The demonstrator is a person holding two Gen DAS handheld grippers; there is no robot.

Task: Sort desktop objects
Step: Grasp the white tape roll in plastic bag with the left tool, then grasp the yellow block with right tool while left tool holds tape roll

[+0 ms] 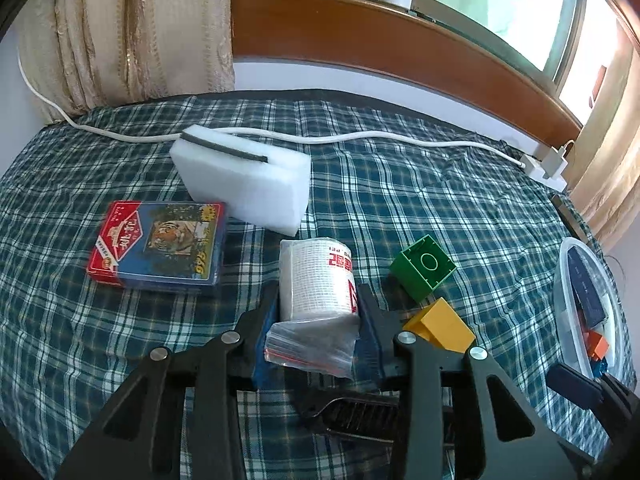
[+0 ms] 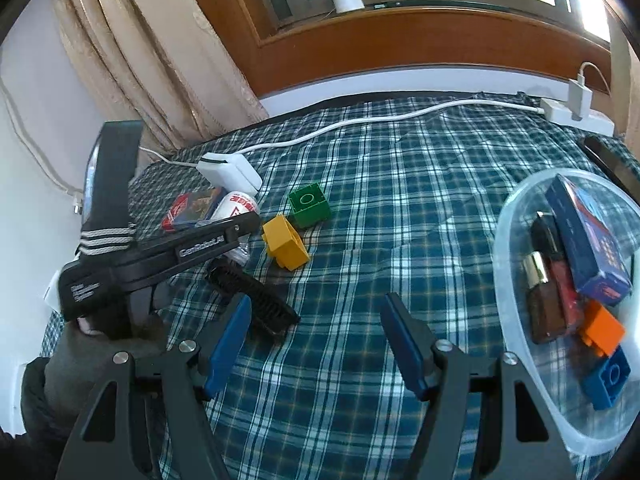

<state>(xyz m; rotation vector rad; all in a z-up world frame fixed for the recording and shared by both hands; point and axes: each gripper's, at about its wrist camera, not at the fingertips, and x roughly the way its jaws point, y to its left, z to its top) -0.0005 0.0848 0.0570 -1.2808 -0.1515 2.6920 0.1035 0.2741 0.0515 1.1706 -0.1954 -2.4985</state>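
The bandage roll (image 1: 316, 280) in its plastic bag lies on the plaid cloth (image 1: 400, 184), pinched between the left gripper's (image 1: 318, 312) blue pads. Green block (image 1: 423, 268) and yellow block (image 1: 440, 326) sit just right. The right gripper (image 2: 316, 340) hangs wide apart, holding nothing, beside the clear bin (image 2: 508, 280).

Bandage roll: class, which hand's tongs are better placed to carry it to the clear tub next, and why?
Left. The left tongs already straddle the bandage roll, pads at its sides. The right tongs gape open over bare cloth beside the clear tub.
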